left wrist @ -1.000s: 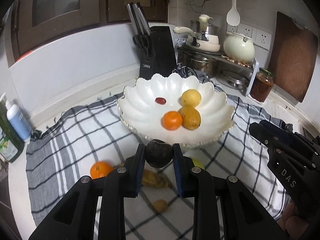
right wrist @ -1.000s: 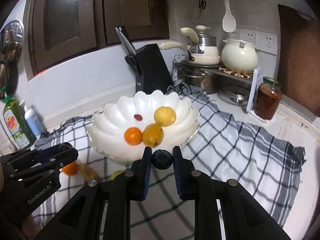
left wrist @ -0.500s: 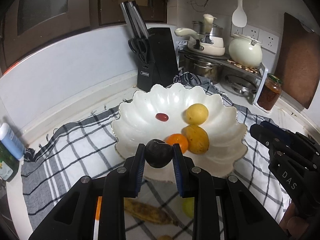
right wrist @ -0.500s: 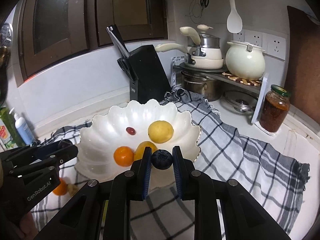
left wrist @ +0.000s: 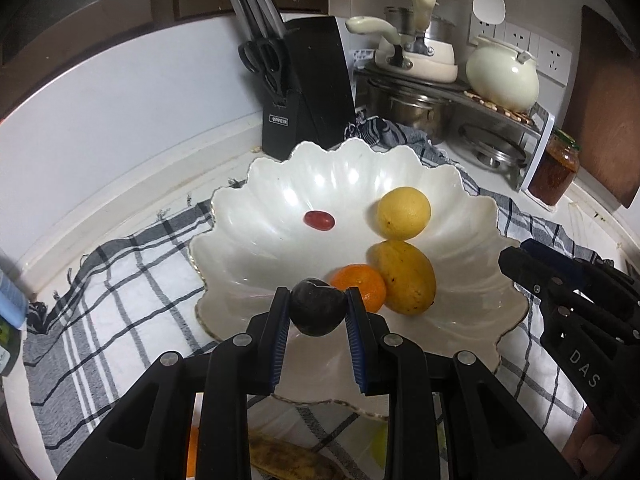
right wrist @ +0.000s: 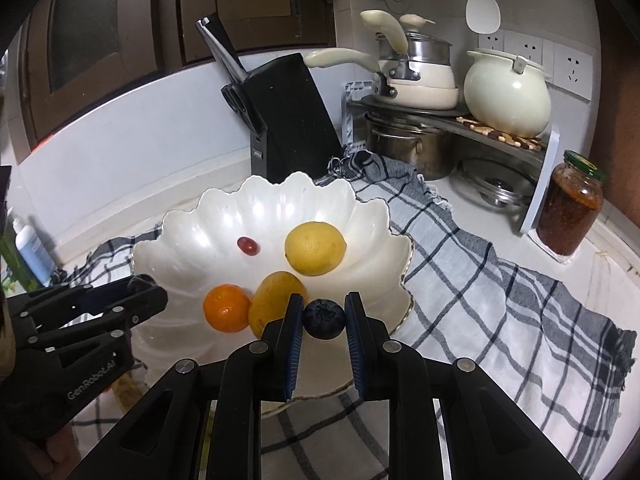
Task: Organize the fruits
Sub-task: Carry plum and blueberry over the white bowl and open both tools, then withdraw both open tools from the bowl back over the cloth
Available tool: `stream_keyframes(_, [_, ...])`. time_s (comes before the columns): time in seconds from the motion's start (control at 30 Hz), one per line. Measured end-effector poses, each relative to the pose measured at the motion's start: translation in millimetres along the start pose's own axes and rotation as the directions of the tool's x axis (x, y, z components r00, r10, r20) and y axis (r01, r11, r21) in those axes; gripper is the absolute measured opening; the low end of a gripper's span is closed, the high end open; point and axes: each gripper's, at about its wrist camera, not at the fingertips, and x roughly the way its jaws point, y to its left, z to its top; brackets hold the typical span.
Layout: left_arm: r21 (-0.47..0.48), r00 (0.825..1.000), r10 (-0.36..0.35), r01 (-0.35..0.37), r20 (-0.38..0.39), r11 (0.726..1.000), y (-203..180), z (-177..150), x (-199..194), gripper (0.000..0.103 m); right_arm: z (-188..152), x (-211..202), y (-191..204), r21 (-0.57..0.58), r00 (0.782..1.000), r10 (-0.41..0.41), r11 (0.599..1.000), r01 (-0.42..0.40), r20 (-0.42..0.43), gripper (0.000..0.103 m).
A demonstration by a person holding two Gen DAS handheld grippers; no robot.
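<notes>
A white scalloped bowl (left wrist: pixel 472 216) sits on a grey-and-white checked cloth (right wrist: pixel 500 280) spread over a kitchen counter. Inside the bowl lie four fruits: a small red grape (left wrist: pixel 319 220) toward the back, a round yellow lemon (left wrist: pixel 404 213) to its right, and in front of that a yellow mango (left wrist: pixel 406 282) touching an orange tangerine (left wrist: pixel 359 286).

The left gripper (left wrist: pixel 318 312) is clamped on a dark plum (left wrist: pixel 317 306), pinched between its blue-padded fingers and held over the bowl's near rim. The right gripper (right wrist: pixel 323 318) is clamped on a dark blueberry (right wrist: pixel 324 319), held over the near rim of the bowl, just in front of the mango. Each gripper appears at the edge of the other's view.

On the cloth in front of the bowl, partly hidden by the left gripper, lie a browned banana (left wrist: pixel 296 462) and a sliver of another orange fruit (left wrist: pixel 193 456).

Behind the bowl stands a black knife block (left wrist: pixel 308 88) with knives and scissors. To the right, a metal rack holds cream-coloured pots (right wrist: pixel 506 94), with a steel pot beneath. A glass jar (right wrist: pixel 570 208) of reddish preserve stands near the rack's right end.
</notes>
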Motion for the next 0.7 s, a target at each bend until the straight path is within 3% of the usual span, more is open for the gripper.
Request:
stream_keyframes(0.07, [0.005, 1.0, 0.001, -0.001, -0.008, 1.0, -1.3, -0.7, 2.5, 0.029, 0.1, 0.0, 0.2, -0.003, 1.0, -0.003, 1.0, 0.003, 0.004, 0.022])
stream_keyframes(0.2, [0.003, 1.0, 0.016, -0.016, 0.004, 1.0, -0.4, -0.1, 0.2, 0.056, 1.6, -0.1, -1.1, 0.0, 1.0, -0.012, 1.0, 0.012, 0.005, 0.023])
stream_keyframes(0.27, [0.008, 0.999, 0.033, -0.033, 0.018, 0.999, -0.6, 0.6, -3.7, 0.056, 2.1, -1.6, -1.4, 0.002, 1.0, -0.016, 1.0, 0.016, 0.008, 0.031])
stream_keyframes(0.33, [0.008, 0.998, 0.052, -0.052, 0.028, 0.999, 0.2, 1.2, -6.9, 0.056, 2.3, -4.7, -1.3, 0.003, 0.999, -0.027, 1.0, 0.027, 0.019, 0.051])
stream_keyframes(0.43, [0.011, 0.997, 0.064, -0.065, 0.037, 0.998, 1.5, 1.1, -12.5, 0.06, 3.3, -13.3, 0.0, 0.001, 0.997, -0.054, 0.999, 0.054, 0.053, 0.074])
stream_keyframes(0.53, [0.004, 0.996, 0.075, -0.075, 0.046, 0.997, 4.0, 0.2, -19.7, 0.065, 4.7, -19.5, 1.5, 0.0, 0.995, -0.069, 0.998, 0.069, 0.067, 0.083])
stream_keyframes(0.7, [-0.004, 0.993, 0.096, -0.096, 0.065, 0.995, 7.1, -2.2, -34.6, 0.074, 5.6, -31.0, 4.6, 0.004, 0.994, -0.079, 0.997, 0.079, 0.076, 0.087])
